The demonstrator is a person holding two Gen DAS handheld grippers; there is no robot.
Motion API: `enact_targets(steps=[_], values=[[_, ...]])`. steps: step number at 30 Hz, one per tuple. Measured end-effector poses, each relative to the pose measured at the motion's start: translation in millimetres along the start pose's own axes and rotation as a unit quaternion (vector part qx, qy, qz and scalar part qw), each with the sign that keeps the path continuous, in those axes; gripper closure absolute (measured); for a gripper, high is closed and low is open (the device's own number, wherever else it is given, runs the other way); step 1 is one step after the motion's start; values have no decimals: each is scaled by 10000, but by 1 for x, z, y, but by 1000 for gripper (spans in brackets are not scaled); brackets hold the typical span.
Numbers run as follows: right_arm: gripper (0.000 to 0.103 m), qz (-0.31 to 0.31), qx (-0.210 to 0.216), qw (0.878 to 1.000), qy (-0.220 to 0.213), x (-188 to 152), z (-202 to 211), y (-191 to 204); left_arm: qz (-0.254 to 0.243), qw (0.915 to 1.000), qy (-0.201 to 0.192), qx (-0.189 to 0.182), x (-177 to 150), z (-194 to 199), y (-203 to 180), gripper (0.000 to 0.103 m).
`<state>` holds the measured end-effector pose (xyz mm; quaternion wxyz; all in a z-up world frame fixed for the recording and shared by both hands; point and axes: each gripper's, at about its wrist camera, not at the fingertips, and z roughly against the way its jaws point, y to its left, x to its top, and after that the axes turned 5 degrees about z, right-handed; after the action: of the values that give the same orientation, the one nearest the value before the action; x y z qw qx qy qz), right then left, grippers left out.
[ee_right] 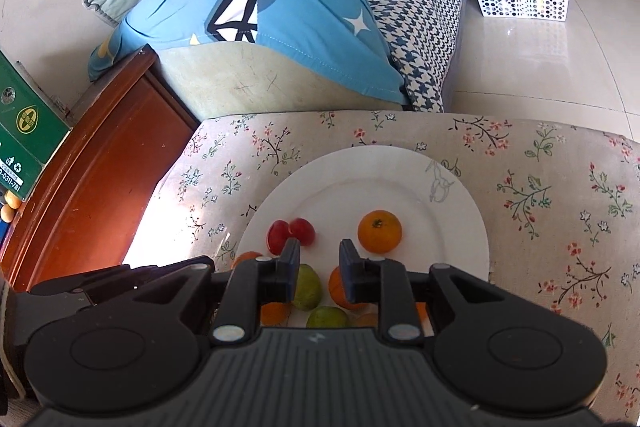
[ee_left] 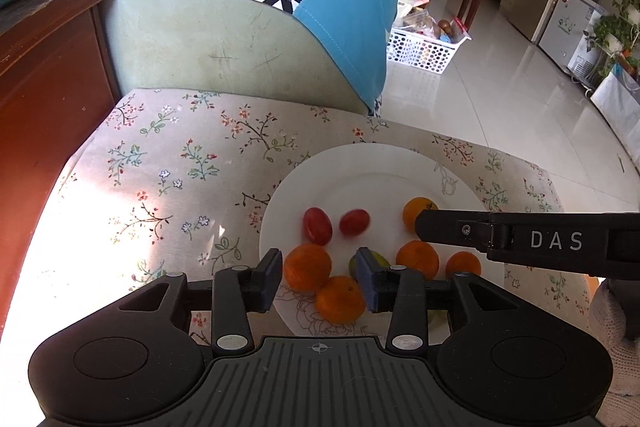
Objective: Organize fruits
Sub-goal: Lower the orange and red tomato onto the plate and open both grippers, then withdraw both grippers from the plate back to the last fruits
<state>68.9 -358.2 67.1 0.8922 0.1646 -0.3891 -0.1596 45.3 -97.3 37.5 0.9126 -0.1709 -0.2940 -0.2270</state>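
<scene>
The fruits lay all together on the white plate (ee_right: 460, 223), which stood on the flowered surface (ee_left: 168, 163) in front of the sofa (ee_right: 420, 27). As far as I could see nothing remained outside the plate, so I judged the gathering done and perhaps only the sorting left. The oranges (ee_left: 307, 265) took the near part, the green fruits (ee_right: 307, 287) lay among them, and two red tomatoes (ee_left: 317, 225) were further. My left tongs (ee_left: 320, 277) were open and empty above an orange. My right tongs (ee_right: 319, 273) were nearly closed, holding nothing.
</scene>
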Motion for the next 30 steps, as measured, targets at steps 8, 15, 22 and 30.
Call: enact_targets(steps=[8,15,22,30], values=[[80,139,112,9998,-33,-2,8,7,212,9995,-184,164,9,23,10,35],[79,366,305,9987,151,-11,5,22,262,9987,-136,424,9,40,25,24],[79,860,625,9931,502,-34,-1,49,123,9971,103,746,-2,43,38,19],[73,1368,924,9822,901,-60,-18,78,194,9945,254,1002,0,40,58,18]])
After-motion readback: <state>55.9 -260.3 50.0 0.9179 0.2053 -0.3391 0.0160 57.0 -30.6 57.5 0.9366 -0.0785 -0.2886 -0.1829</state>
